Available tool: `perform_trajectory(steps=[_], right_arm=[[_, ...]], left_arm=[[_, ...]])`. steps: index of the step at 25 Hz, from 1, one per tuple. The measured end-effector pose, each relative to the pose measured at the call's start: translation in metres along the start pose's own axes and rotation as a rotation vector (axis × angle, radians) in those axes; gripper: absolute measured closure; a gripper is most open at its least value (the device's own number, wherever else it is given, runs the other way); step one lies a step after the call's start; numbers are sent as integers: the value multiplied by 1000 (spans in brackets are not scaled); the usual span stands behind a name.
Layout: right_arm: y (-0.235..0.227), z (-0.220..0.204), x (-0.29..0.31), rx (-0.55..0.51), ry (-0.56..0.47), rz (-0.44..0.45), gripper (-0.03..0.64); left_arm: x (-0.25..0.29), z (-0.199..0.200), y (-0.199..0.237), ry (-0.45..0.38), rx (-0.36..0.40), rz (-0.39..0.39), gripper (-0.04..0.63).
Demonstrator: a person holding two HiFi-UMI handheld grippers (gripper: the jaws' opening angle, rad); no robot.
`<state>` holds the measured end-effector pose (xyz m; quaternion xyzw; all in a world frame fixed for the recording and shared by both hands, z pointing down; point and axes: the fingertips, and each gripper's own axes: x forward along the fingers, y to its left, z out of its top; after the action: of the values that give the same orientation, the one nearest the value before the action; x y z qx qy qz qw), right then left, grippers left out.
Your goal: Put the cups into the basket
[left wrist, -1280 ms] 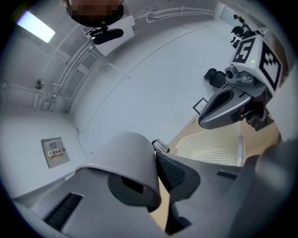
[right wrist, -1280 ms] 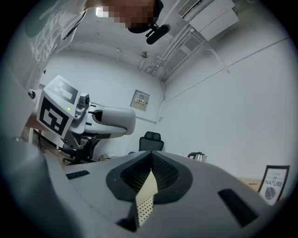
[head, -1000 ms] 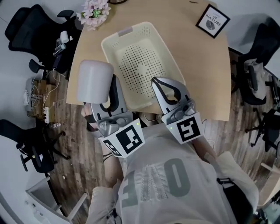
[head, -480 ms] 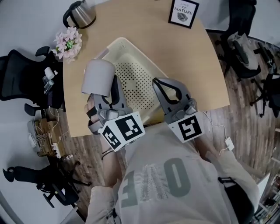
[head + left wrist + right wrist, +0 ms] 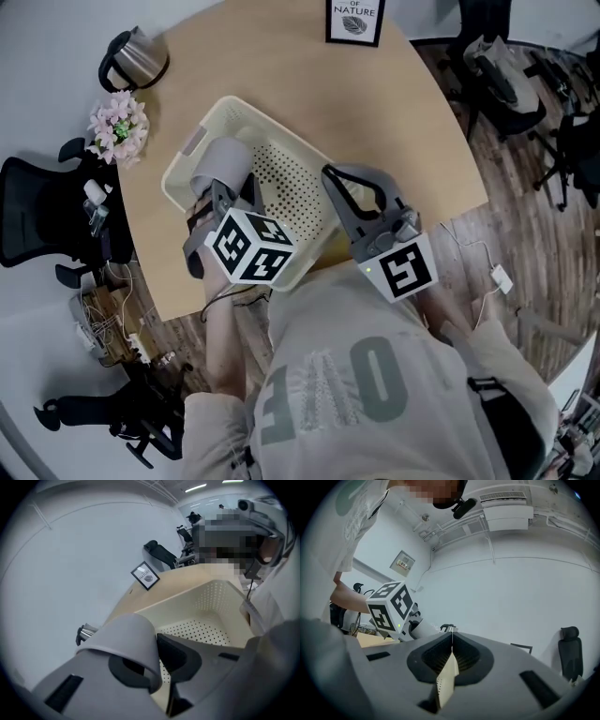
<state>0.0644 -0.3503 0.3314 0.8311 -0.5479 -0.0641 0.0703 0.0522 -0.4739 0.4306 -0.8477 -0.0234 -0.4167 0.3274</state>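
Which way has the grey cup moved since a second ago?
Yes: the cup, in the left gripper, moved from beside the basket's left rim to over its inside.

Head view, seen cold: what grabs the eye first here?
First, the grey cup, pinched by its wall in the left gripper and tilted over the cream perforated basket, which sits near the front edge of the wooden table. Next, the right gripper, whose jaws are closed on the basket's right-hand wall.
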Motion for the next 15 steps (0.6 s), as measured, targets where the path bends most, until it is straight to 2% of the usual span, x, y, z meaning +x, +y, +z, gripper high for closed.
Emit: perform_trajectory(steps=[3,7,11,15], right_arm=[[-5,-5,0,9,15,-20,618],[-10,-15,-5,1,49,-39,618],[-11,-30,-12,-47,116,-49,618],[-10,-35,-11,-4,119,-62,618]], left_arm=[[23,-17,-14,93,42,-123,538],[45,-38,-37,177,110,-268,538],[56,-51,-53,234,190,-338,538],[66,-61,-69,284,226,-421,538]])
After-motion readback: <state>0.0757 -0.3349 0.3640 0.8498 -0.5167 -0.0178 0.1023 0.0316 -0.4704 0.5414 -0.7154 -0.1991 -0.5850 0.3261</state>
